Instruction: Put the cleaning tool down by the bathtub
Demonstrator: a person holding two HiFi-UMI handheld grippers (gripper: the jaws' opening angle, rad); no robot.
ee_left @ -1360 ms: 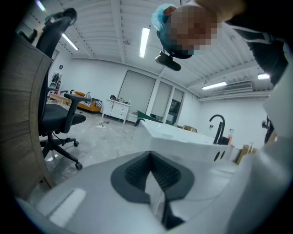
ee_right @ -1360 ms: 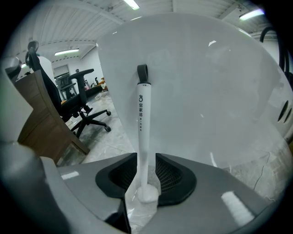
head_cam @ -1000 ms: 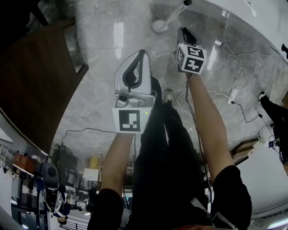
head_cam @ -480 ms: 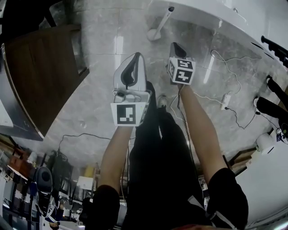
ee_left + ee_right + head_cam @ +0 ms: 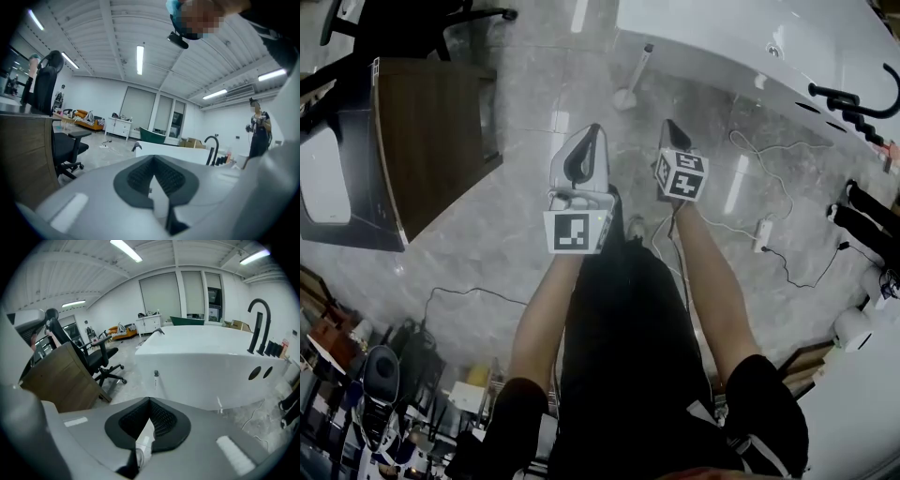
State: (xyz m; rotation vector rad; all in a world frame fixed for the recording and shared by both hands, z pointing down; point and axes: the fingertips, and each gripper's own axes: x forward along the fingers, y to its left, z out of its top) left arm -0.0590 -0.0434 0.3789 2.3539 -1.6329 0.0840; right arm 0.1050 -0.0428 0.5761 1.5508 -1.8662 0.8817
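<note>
The white long-handled cleaning tool [image 5: 626, 97] leans against the glossy white bathtub [image 5: 722, 42], well ahead of the left gripper [image 5: 592, 130] and right gripper [image 5: 668, 125], both with fingers pressed together and empty.

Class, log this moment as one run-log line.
tool: cleaning tool upright on floor beside bathtub | left hand-held gripper: shut, empty | right hand-held gripper: shut, empty | stage: tool set down
</note>
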